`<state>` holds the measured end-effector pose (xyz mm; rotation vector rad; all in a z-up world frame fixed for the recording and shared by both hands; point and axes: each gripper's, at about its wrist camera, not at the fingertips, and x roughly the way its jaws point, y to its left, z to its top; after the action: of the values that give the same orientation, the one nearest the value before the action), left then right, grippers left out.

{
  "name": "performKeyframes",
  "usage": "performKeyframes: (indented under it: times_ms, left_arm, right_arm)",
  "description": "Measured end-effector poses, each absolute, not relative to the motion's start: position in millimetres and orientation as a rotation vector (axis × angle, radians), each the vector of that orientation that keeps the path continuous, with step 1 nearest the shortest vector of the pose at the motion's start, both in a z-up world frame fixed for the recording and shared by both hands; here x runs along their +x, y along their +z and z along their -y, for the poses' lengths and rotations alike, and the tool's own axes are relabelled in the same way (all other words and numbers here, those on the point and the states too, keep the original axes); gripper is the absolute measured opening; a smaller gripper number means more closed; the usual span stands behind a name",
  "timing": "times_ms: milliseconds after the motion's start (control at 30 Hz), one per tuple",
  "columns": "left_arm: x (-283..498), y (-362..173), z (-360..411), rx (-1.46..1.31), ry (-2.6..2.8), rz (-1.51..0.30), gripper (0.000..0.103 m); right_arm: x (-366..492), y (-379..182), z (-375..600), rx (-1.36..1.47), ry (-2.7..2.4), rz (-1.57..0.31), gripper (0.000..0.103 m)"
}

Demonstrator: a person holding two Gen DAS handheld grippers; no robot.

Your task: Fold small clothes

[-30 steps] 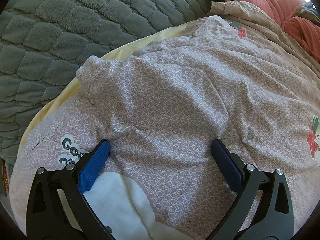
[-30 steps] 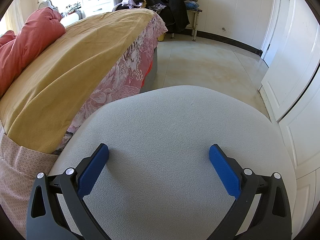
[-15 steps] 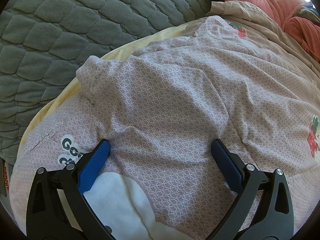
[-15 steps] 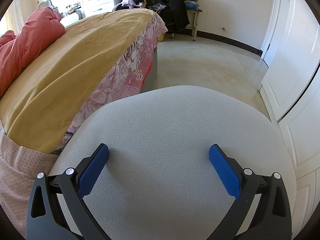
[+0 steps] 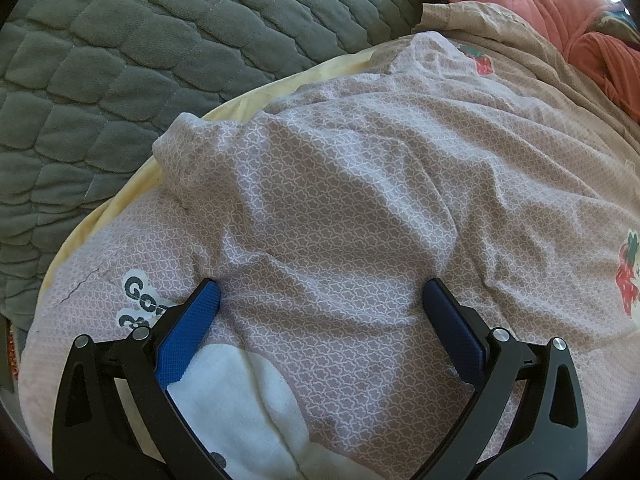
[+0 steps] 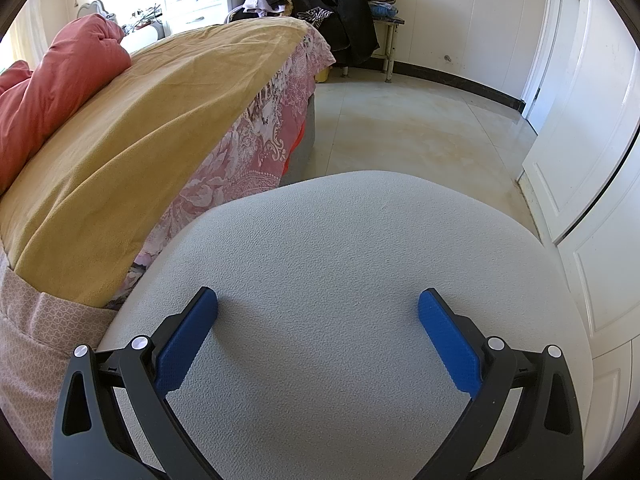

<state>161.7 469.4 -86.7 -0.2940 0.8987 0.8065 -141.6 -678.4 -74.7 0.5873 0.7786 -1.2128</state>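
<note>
A small pinkish garment [image 5: 340,200] with a white lattice print, strawberry patches and a white lining lies rumpled across the bed in the left wrist view. My left gripper [image 5: 320,292] hovers open just over its near part, blue pads wide apart and nothing between them. In the right wrist view my right gripper [image 6: 318,302] is open above a pale grey cushioned surface [image 6: 340,260], holding nothing. A strip of the same pink print cloth [image 6: 36,344] shows at that view's lower left edge.
A grey quilted blanket [image 5: 120,60] lies left of the garment, with a pale yellow sheet [image 5: 120,204] under it. Salmon bedding [image 5: 560,12] is at the far right. A mustard bedspread [image 6: 132,128], tiled floor [image 6: 420,120], white doors [image 6: 580,120] and a clothes-laden bench [image 6: 340,12] surround the grey surface.
</note>
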Motion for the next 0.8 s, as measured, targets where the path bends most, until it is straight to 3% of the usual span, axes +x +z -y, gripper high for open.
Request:
performKeyframes:
  times_ms: [800]
  left_arm:
    - [162.4, -87.4, -470.6, -0.302, 0.803, -0.898, 0.095]
  right_arm:
    - [-141.7, -74.8, 678.6, 0.587, -1.213, -0.778, 0.099]
